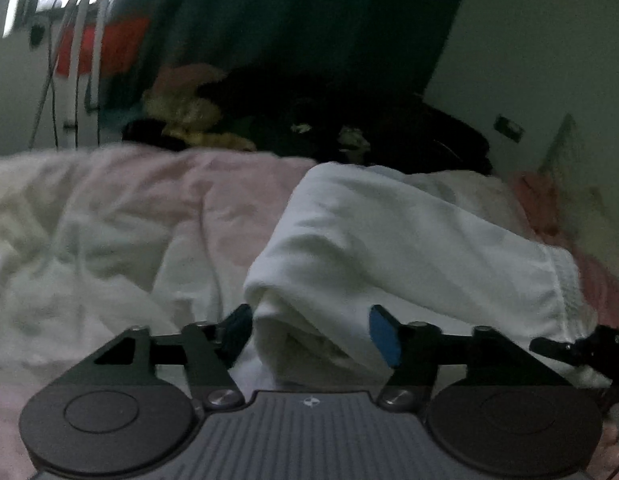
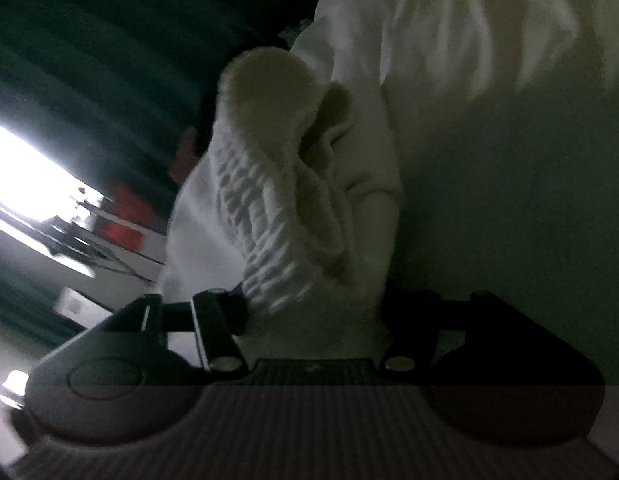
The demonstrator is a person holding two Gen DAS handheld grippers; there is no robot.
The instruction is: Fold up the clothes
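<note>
On my left wrist view I see a pale pink and white bedspread (image 1: 109,224), rumpled, covering the bed, with a heap of dark clothes (image 1: 389,128) and something yellowish-pink (image 1: 181,108) piled along its far side against a dark curtain (image 1: 289,20). The white garment (image 1: 409,240) lies on the bed right of centre: soft, thick cotton, rolled or folded into a long bundle. Its long axis runs from the far middle toward the near right, where a stitched hem (image 1: 565,280) ends it.

My left tool (image 1: 313,332) stands partly open, blue pads either side of a bunched near fold of the garment; the fabric fills the gap, though blur keeps me from telling whether the pads actually press it. The tip of the other tool (image 1: 569,344) shows at the right edge, at the hem.

On my right wrist view, tilted and dim, the right tool (image 2: 313,312) has a ribbed, gathered band (image 2: 269,208) of the same white garment (image 2: 429,40) bunched between its fingers, which look closed on it. The cloth rises from the tool toward the top right. A bright window (image 2: 25,168) glares at left.
</note>
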